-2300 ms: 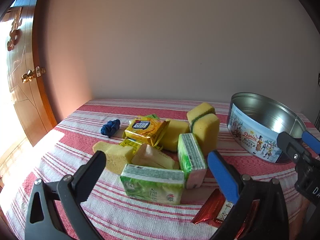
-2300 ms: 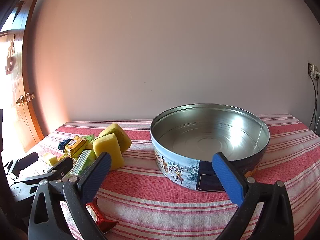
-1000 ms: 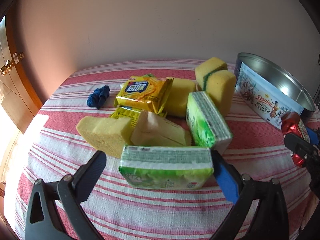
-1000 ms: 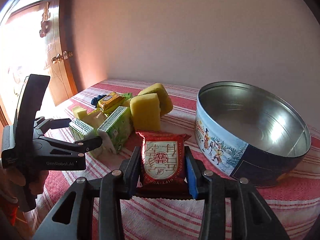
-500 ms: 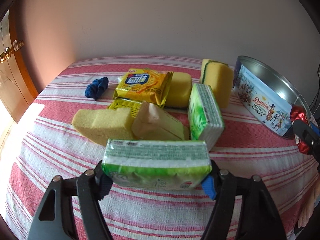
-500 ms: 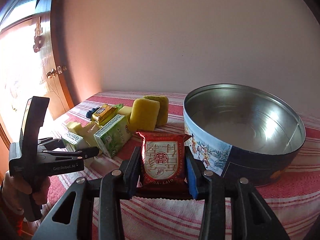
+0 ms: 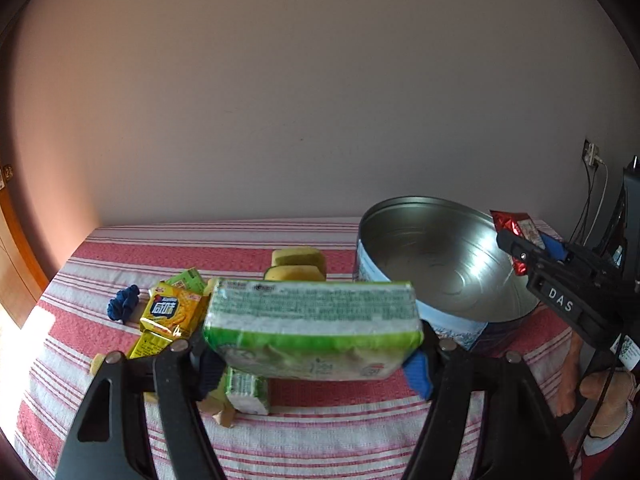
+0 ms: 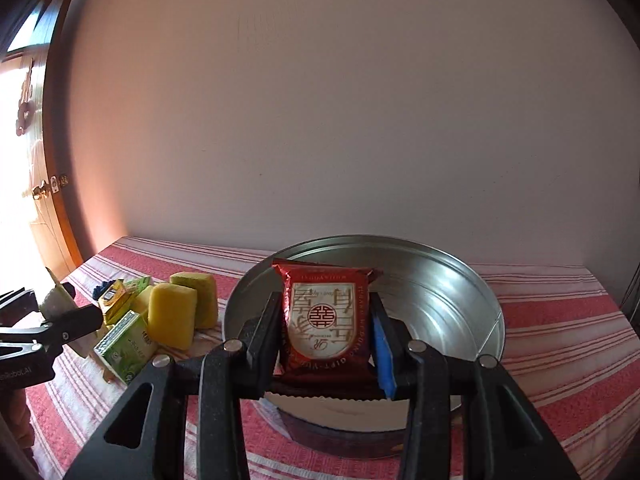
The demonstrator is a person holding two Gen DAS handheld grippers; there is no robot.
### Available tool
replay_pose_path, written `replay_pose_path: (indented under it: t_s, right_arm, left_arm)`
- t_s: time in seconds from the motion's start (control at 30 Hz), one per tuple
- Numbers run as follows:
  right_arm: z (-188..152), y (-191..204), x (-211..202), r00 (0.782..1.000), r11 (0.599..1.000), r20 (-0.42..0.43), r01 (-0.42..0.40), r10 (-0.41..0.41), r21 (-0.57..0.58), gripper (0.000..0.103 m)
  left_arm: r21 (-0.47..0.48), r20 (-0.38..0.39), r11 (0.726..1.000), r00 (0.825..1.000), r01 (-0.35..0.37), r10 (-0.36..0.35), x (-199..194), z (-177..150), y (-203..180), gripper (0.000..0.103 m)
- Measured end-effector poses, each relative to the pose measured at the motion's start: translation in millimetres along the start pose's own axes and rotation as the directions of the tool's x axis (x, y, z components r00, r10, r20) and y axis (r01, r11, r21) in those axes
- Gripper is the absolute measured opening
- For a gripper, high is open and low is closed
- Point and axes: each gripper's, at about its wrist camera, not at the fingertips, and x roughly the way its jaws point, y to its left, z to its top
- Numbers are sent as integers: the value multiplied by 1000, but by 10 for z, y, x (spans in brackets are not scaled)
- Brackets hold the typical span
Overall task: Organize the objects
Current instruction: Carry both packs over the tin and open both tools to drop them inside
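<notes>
**A:** Cookie tin (image 8: 460, 292) — round, metal, and bare inside — fills the centre right of the right wrist view. Nothing lies in it yet.

**B:** Where are the tongs?

**A:** The right gripper (image 8: 328, 332) pinches a red snack packet (image 8: 326, 320), held upright over the tin's near rim. In the lower centre of the left wrist view, the left gripper (image 7: 312, 356) is clamped on a green wafer pack (image 7: 312, 328), lifted clear of the striped tablecloth (image 7: 320, 432).

**B:** So how much is done?

**A:** Very little, by my reading: two items are carried, none are stowed. Left of the tin, still on the cloth, sit two yellow sponges (image 8: 172, 320), a second green pack (image 8: 126, 346), a yellow snack bag (image 7: 170, 312) and a small blue object (image 7: 123, 307) — all presumably waiting their turn.
</notes>
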Motion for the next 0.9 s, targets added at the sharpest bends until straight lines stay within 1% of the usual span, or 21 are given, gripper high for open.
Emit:
replay_pose_path:
  t_s: [0.07,0.17,0.23,0.3,0.43,0.5,0.67,0.77,0.9]
  right_arm:
    - [-62,-203,112,999,998,-2,48,-48,37,43]
    - [-144,-417,291,996,995,-50,74,-70,72,43]
    - [-156,-484,379,994,994,-66,95,-91,58,43]
    - [-157,-546,438,990,991,-78,118,-113,58,43]
    - [-200,-636,502,986,988,-115,134,-125,77,43]
    - [-209,-620,559,983,988,-136,135,-124,71,43]
    - [-223,-605,483,981,988,-129,149,-142,50,43]
    - [-213,-579,525,981,988,-134,147,-140,48,43]
    - [-204,-579,516,984,989,-131,133,-124,68,43]
  left_arm:
    - [17,3,1000,1000,21,-21,138,64,-190,72]
    - [43,0,998,998,55,-55,378,154,-466,72]
    - [58,-7,996,998,68,-68,558,204,-631,72]
    - [75,-28,995,998,64,-62,728,207,-802,72]
    - [74,-71,993,993,94,-89,995,196,-1017,72]
    - [77,-86,992,992,96,-89,1081,188,-1070,72]
    - [81,-124,992,988,101,-91,1201,94,-1063,72]
    - [110,-117,989,990,95,-82,1206,76,-1077,72]
    - [106,-113,990,990,90,-78,1219,68,-1113,72]
